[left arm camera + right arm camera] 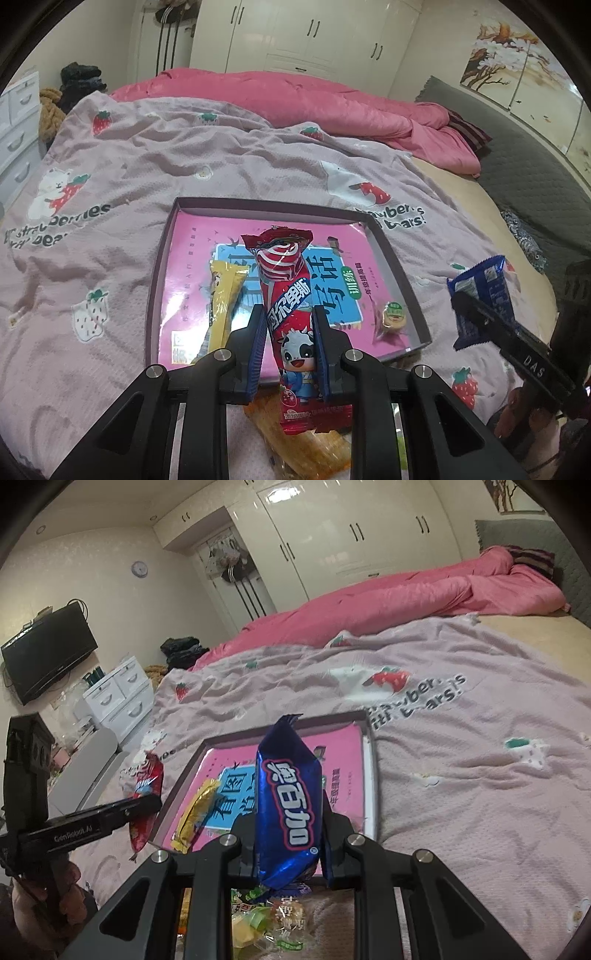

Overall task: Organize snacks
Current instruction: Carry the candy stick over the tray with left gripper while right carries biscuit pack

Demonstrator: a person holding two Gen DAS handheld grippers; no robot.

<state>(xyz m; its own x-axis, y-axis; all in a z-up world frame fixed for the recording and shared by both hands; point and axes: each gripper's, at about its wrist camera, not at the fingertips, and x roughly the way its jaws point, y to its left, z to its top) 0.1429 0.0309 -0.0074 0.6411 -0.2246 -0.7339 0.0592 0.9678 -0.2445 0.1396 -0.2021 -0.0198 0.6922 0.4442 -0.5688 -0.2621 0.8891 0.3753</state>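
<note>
Above the near edge of the shallow box (pixel 399 254) on the bed, the left claw (pixel 290 314) pinches a long red snack packet (pixel 286 291) between its blue-lined fingers (pixel 258 332). Its jaws stand nearly together, pressed on the packet's lower half. The packet stands upright, its crimped top over the pink book cover that lines the box floor, its bottom end hanging below the fingers.

Off to the right in the left wrist view, the right claw (pixel 469 302) holds a blue snack packet (pixel 480 291). From its own camera the right claw (pixel 290 823) is squeezed narrow on that blue snack packet (pixel 286 805), which rises upright between the fingers with its twisted top above the box's front rim. The left claw (pixel 147 805) shows at the left of that view, with the red snack packet (pixel 146 801) gripped across its middle and a hand (pixel 55 890) on the handle below.

Inside the box lie a yellow snack bar (pixel 221 302) near the left wall and a small round sweet (pixel 393 315) near the right wall, well apart from each other. A heap of wrapped snacks (pixel 266 919) lies on the pink strawberry-print blanket (pixel 110 184) just below both claws, outside the box.
</note>
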